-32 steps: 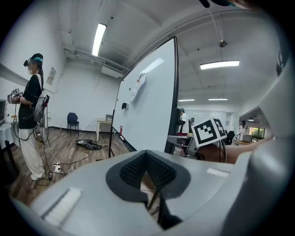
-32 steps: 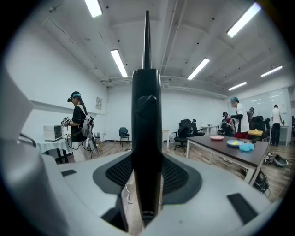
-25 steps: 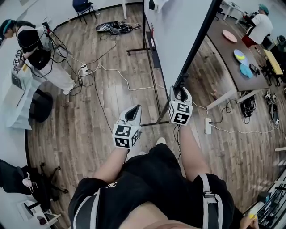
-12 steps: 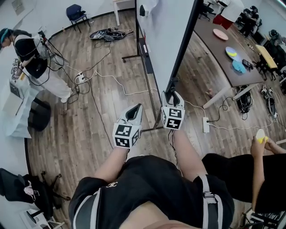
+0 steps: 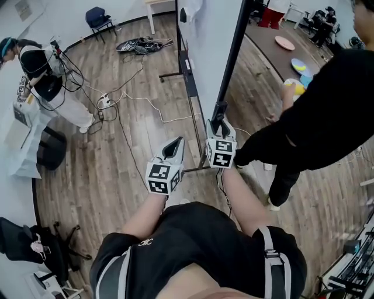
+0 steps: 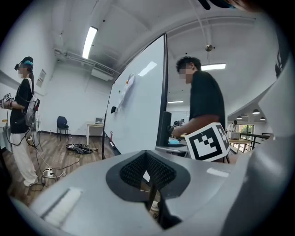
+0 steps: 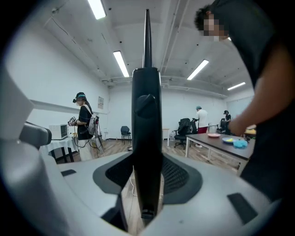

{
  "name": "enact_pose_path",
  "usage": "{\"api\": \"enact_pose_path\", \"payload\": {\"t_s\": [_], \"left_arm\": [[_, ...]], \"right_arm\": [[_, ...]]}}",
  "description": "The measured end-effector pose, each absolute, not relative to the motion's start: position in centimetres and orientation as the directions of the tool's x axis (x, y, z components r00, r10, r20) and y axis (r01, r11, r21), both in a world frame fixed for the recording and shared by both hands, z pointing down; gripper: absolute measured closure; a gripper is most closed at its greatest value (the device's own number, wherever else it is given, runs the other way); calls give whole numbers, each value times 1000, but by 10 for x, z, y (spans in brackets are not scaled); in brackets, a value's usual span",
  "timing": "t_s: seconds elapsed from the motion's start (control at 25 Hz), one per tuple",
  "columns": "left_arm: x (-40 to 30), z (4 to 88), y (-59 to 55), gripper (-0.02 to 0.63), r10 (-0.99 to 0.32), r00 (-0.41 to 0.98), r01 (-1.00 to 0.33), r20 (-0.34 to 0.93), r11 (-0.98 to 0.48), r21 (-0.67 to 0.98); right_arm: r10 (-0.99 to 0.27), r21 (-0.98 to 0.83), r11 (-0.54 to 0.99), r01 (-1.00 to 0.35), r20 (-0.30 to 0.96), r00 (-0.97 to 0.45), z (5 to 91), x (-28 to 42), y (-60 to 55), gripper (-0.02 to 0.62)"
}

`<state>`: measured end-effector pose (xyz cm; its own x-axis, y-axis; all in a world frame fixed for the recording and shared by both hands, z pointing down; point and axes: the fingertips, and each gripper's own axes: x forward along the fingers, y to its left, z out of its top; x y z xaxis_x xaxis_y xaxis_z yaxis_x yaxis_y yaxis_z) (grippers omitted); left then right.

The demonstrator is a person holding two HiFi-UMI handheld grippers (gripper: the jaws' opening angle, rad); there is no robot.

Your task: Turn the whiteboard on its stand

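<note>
1. Whiteboard [image 5: 207,47] stands edge-on at centre and runs away from the wearer. Its stand post [image 5: 228,76] forms the near edge.
2. Right gripper [image 5: 219,125] is low on the stand post, one jaw on either side of it. Left gripper [image 5: 176,143] is just to its left, apart from the stand.
3. Left of the whiteboard: power strip [image 5: 106,100] on the floor, a person [image 5: 44,64] beyond it, and a chair [image 5: 98,14] far back.
4. Right of the whiteboard: a second person [image 5: 327,111] close by, with a table [image 5: 266,47] behind them.
</note>
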<state>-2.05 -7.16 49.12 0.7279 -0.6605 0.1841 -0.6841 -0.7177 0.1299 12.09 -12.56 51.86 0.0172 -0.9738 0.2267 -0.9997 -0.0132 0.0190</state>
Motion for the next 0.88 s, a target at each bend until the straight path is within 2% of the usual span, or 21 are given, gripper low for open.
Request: {"api": "enact_pose_path", "payload": {"t_s": [0.28,0.52,0.72,0.88], "left_arm": [[-22,489,-58,597,-672,720,-693,174,-709,130],[-26,477,-48,597,-685,711,-703,160,-701,119],[-20,467,-37,597,-690,709,-705,147,-701,110],[-11,457,-20,597,-688,714,-699,134,-710,80]], "right_arm": [[-966,15,48,-999,253,-43,522,115,-109,397],[-997,14,46,-999,56,-45,459,117,-72,396],[-992,13,24,-1000,-124,-26,399,126,-27,574],[-992,18,31,-999,-120,-33,395,135,5,589]]}}
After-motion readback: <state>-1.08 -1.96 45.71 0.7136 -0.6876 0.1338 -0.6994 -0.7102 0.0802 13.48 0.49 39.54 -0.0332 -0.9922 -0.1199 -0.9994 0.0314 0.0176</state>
